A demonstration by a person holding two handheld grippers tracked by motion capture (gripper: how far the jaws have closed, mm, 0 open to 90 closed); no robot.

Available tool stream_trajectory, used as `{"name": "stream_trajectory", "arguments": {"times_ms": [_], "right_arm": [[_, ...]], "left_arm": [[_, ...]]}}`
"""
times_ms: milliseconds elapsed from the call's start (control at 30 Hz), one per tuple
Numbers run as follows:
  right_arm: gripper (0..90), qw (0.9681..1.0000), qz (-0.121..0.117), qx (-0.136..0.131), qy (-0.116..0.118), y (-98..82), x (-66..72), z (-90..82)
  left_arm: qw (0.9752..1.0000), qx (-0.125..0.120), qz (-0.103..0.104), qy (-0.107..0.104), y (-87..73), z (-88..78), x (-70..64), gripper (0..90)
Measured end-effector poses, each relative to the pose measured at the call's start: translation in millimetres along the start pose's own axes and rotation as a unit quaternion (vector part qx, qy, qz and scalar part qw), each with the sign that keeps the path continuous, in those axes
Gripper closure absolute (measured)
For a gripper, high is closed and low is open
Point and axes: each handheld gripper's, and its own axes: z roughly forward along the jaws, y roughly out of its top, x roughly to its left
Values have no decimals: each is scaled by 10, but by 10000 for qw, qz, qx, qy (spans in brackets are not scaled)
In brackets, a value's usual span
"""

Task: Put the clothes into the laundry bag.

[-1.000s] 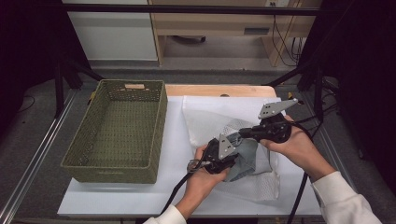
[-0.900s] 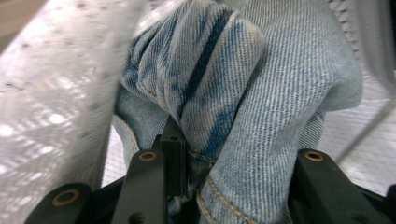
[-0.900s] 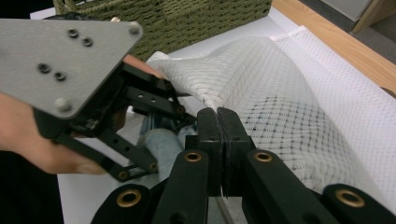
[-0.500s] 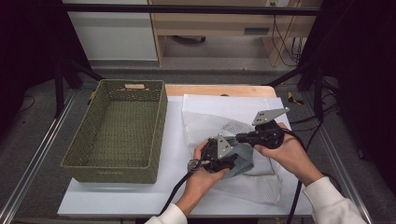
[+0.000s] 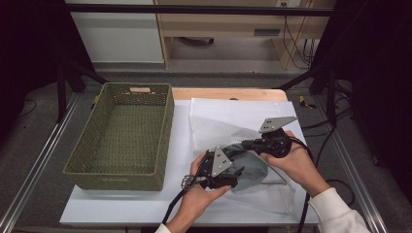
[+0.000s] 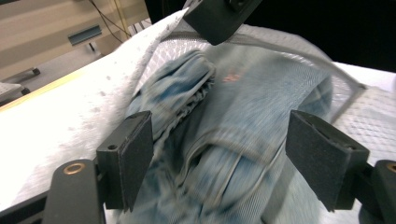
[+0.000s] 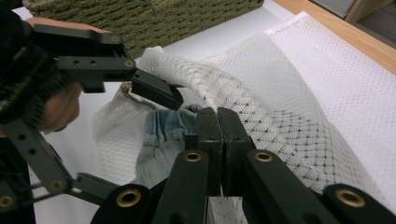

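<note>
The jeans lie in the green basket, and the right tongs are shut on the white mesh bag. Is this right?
Not fully. The jeans are not in the basket; they lie in the mouth of the mesh bag on the table, beside the basket, as the high view shows. The rest holds: the right tongs are shut on the bag's edge.

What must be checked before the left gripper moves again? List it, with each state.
1. Right gripper shut on the mesh bag edge: ok.
2. Bag mouth lifted open over the jeans: ok.
3. Left gripper let go: its jaws have just been opening and stand apart on either side of the jeans, pads off the cloth: ok.
4. Jeans fully inside the bag: cannot tell.
5. Basket apart from both hands, nothing in it: ok.
</note>
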Motion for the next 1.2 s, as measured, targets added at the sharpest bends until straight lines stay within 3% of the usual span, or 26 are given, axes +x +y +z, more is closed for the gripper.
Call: {"name": "stream_trajectory", "arguments": {"times_ms": [267,533,933,1200], "right_arm": [[893,10000,-38,-2,46,-75,95,16],[894,9999,-60,-59,78,-192,166,-6],[893,9997,-11,-151,200,-360,248,21],[893,9995,72,-203,227,-423,261,52]], "left_arm": [[10000,-64,-22,-42,-71,-196,-15,250],[9998,-119,-73,-146,-136,-322,-73,372],[9995,-40,-116,-282,-232,-323,-138,493],[9987,-17,-235,-463,-292,-318,-173,644]]}}
